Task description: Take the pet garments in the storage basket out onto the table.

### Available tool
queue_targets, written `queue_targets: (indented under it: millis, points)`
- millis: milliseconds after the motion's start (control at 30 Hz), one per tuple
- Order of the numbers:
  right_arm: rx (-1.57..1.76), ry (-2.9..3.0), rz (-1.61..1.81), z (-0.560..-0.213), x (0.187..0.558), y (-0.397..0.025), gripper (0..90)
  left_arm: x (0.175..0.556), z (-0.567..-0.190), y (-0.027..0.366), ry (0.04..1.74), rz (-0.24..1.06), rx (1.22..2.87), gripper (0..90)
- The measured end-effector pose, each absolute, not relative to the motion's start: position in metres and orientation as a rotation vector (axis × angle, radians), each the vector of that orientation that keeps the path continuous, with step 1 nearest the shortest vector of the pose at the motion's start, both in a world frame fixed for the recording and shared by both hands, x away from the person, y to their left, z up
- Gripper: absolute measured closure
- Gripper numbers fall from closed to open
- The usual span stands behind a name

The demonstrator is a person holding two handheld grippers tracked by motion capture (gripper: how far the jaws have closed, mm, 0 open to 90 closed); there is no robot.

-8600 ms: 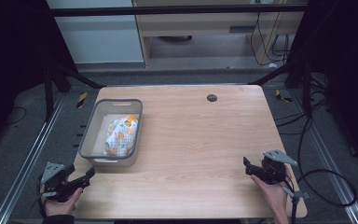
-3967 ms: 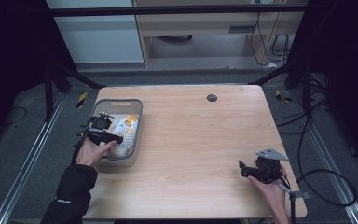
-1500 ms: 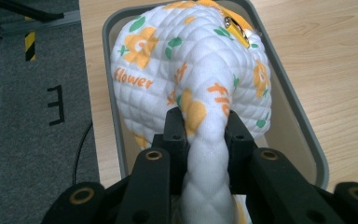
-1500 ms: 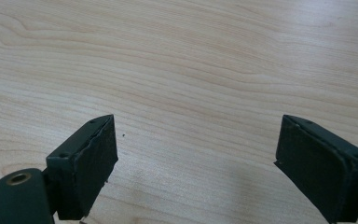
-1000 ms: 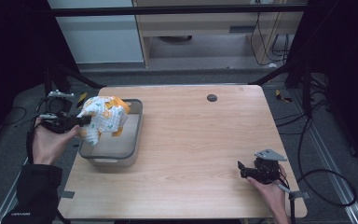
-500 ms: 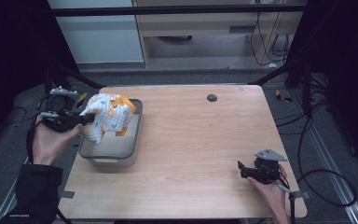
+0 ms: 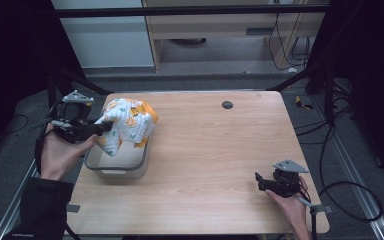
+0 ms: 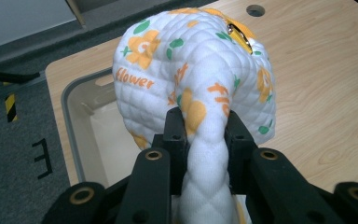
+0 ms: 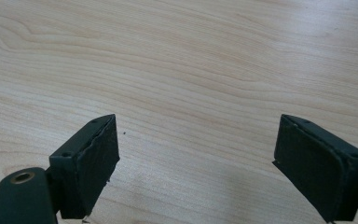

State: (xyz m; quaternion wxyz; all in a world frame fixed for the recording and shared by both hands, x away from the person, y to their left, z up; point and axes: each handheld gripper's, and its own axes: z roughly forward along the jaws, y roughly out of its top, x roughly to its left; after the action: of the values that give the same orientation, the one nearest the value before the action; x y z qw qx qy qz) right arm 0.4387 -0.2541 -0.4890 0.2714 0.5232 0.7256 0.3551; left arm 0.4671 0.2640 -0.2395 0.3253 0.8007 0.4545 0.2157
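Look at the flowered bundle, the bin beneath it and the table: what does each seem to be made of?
Bundle: soft quilted fabric, white with an orange and green flower print; its stitched diamond pattern and limp folds suggest padded cloth. Bin: likely plastic, pale, smooth and slightly translucent. Table: light wood or wood-look laminate, with a matte grain pattern.

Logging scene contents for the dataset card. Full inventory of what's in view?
quilted garment: 1, white with orange and green flower print, held up over the bin's far end
bin: 1, grey translucent, left part of the table
table: 1, light wood, centre
cable hole: 1, dark, far side of the table
left hand-held gripper: 1, black, at the table's left edge, jaws shut on a fold of the garment
right hand-held gripper: 1, black, near right corner, jaws open over bare wood
hands: 2, one behind each gripper
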Motion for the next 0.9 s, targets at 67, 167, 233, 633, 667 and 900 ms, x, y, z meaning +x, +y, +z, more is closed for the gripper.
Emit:
queue_targets:
  millis: [67, 167, 233, 633, 667, 900]
  points:
    - [1.410, 1.952, 0.957, -0.489, 0.439, -0.254, 14.0, 0.465, -0.239, 0.257, 1.160, 0.555, 2.106, 75.1]
    - [1.409, 1.952, 0.959, -0.489, 0.439, -0.254, 14.1, 0.463, -0.238, 0.252, 1.137, 0.548, 2.112, 75.1]
    - [1.410, 1.953, 0.958, -0.489, 0.439, -0.254, 14.1, 0.462, -0.237, 0.246, 1.116, 0.542, 2.121, 75.1]
    - [1.418, 1.931, 0.962, -0.488, 0.438, -0.257, 14.1, 0.460, -0.242, 0.212, 1.013, 0.501, 2.187, 75.1]
    - [1.414, 1.928, 0.958, -0.489, 0.439, -0.258, 14.1, 0.460, -0.243, 0.210, 1.005, 0.498, 2.193, 75.1]
    - [1.419, 1.921, 0.954, -0.489, 0.439, -0.259, 14.0, 0.460, -0.250, 0.192, 0.942, 0.477, 2.240, 75.0]
